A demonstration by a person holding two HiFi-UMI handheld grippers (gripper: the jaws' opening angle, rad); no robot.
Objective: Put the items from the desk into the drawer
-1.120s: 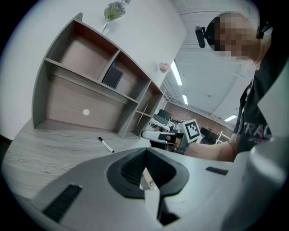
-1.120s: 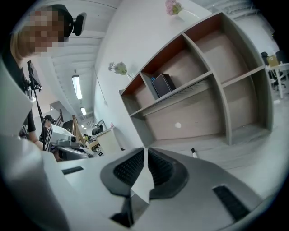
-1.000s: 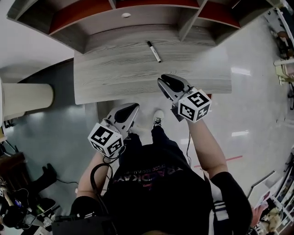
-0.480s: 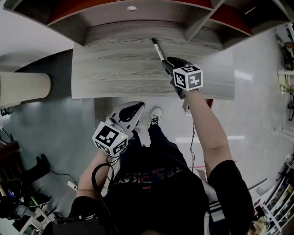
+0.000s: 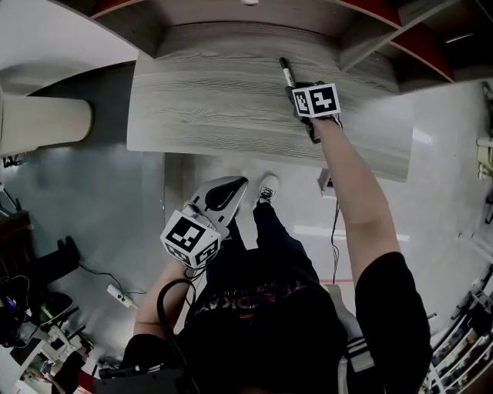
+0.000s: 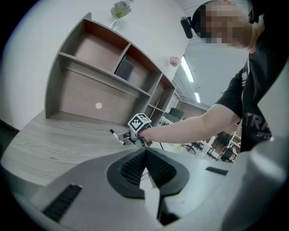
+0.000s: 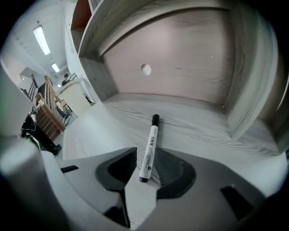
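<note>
Grey wood-grain desk (image 5: 216,100) in a bright room with a glossy pale floor (image 5: 431,161), seen from close by. A marker (image 5: 286,73) lies flat on the desk toward its back edge, just in front of the shelf unit (image 5: 370,38) that rises from it. The marker has a white barrel with dark print and a black cap, and the cap end points at the shelf unit's back panel.

The right gripper (image 5: 296,86) is lowered over the desk with its tips at the marker's near end. In the right gripper view the marker (image 7: 149,148) runs lengthwise through the gap of the right gripper (image 7: 146,159). Its jaws have just been opening and stand wide apart, one on either side of the barrel and not pressing on it. Beyond the marker, a small round hole (image 7: 146,69) shows in the back panel.

The left gripper (image 5: 237,183) hangs well apart from the marker, below the desk's front edge and in front of the person's body. In its own view the left gripper (image 6: 146,151) has its jaws closed tip to tip with nothing between them. Past them, the marker (image 6: 116,137) and the person's outstretched bare forearm (image 6: 189,128) are visible. A dark panel (image 6: 124,69) leans in an upper shelf compartment, and a plant (image 6: 119,9) stands on top of the unit. One white shoe (image 5: 267,187) shows on the floor beneath the desk edge.
</note>
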